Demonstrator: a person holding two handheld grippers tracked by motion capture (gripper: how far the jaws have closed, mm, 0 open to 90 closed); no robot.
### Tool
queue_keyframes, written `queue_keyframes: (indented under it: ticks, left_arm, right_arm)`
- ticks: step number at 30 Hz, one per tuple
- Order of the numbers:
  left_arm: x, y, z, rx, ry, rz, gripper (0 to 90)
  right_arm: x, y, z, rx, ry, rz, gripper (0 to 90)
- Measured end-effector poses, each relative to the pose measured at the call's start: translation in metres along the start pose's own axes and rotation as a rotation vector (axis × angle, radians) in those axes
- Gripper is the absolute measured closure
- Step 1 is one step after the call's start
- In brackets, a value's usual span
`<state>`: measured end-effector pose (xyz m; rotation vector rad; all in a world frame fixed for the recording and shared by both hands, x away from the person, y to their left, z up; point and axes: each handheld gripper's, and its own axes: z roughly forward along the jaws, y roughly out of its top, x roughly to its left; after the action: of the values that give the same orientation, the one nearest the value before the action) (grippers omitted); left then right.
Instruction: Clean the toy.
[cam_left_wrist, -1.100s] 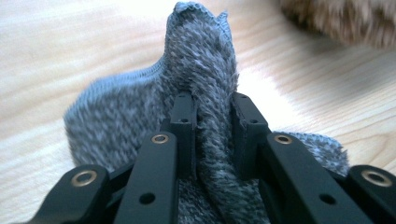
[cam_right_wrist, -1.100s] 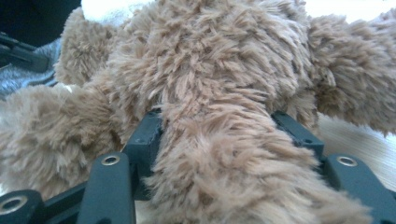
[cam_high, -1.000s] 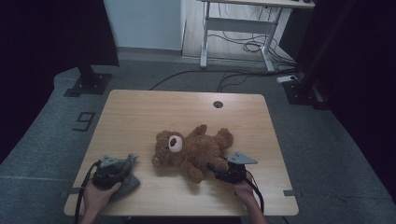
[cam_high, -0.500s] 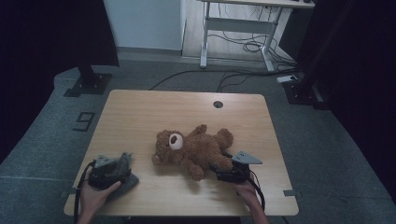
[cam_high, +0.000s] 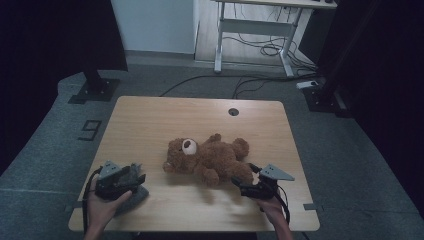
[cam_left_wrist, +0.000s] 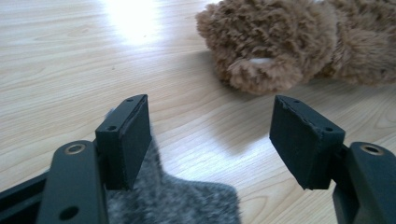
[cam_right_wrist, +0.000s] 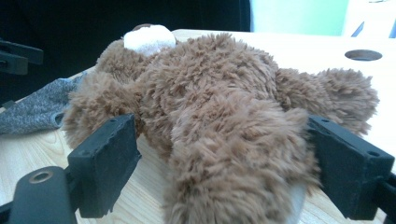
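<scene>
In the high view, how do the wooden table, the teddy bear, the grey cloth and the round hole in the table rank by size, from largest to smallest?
1. Wooden table
2. Teddy bear
3. Grey cloth; the left hand and its gripper cover part of it, but what shows is smaller than the bear
4. Round hole

Your light wooden worktop (cam_high: 165, 115) has rounded corners and a round cable hole (cam_high: 233, 111) near its far edge. It stands on a grey carpeted floor (cam_high: 60, 140) bearing a dark figure nine marking (cam_high: 90, 130) to your left. Beyond it you see a black stand base (cam_high: 94, 90), loose black cables (cam_high: 250, 82), and a white-framed desk (cam_high: 260, 30) against the pale wall (cam_high: 152, 25).
</scene>
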<state>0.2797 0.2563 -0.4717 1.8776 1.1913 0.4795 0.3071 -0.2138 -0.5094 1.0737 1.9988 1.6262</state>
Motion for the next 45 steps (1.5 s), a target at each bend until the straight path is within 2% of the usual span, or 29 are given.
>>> queue_keyframes:
  ticks: [6,10,14,19,23,26,29,32,40,45]
  left_arm:
    - [-0.01,-0.001,0.004,-0.053,-0.037,-0.021,30.2]
    - [-0.016,-0.005,0.009,-0.039,-0.062,-0.034,29.2]
    - [-0.022,-0.01,0.014,-0.022,-0.073,-0.02,29.3]
    - [-0.024,-0.022,0.009,-0.018,-0.089,-0.008,29.7]
    - [-0.022,-0.031,0.004,-0.022,-0.099,-0.028,30.0]
    - [-0.022,-0.034,0.003,-0.016,-0.091,-0.029,29.9]
    - [-0.022,-0.039,0.002,-0.017,-0.098,-0.039,29.9]
    - [-0.022,-0.04,0.004,0.004,-0.083,-0.023,29.5]
    - [-0.024,-0.041,0.007,0.022,-0.1,-0.015,27.6]
    - [-0.024,-0.04,0.005,0.013,-0.102,-0.018,26.2]
  right_arm:
    - [-0.002,0.0,-0.013,0.001,-0.028,0.005,13.8]
    - [-0.003,-0.005,-0.024,0.006,-0.041,0.011,14.0]
    - [-0.003,-0.014,-0.038,0.011,-0.062,0.022,14.0]
    - [-0.004,-0.028,-0.051,0.038,-0.093,0.017,14.0]
    - [-0.005,-0.038,-0.06,0.064,-0.12,0.016,14.2]
    - [-0.005,-0.049,-0.066,0.095,-0.138,0.009,14.3]
    - [-0.008,-0.057,-0.068,0.123,-0.159,0.014,14.8]
    - [-0.009,-0.056,-0.066,0.123,-0.169,0.024,15.1]
    - [-0.008,-0.059,-0.06,0.145,-0.162,0.009,15.1]
    - [-0.008,-0.059,-0.059,0.144,-0.162,0.008,15.1]
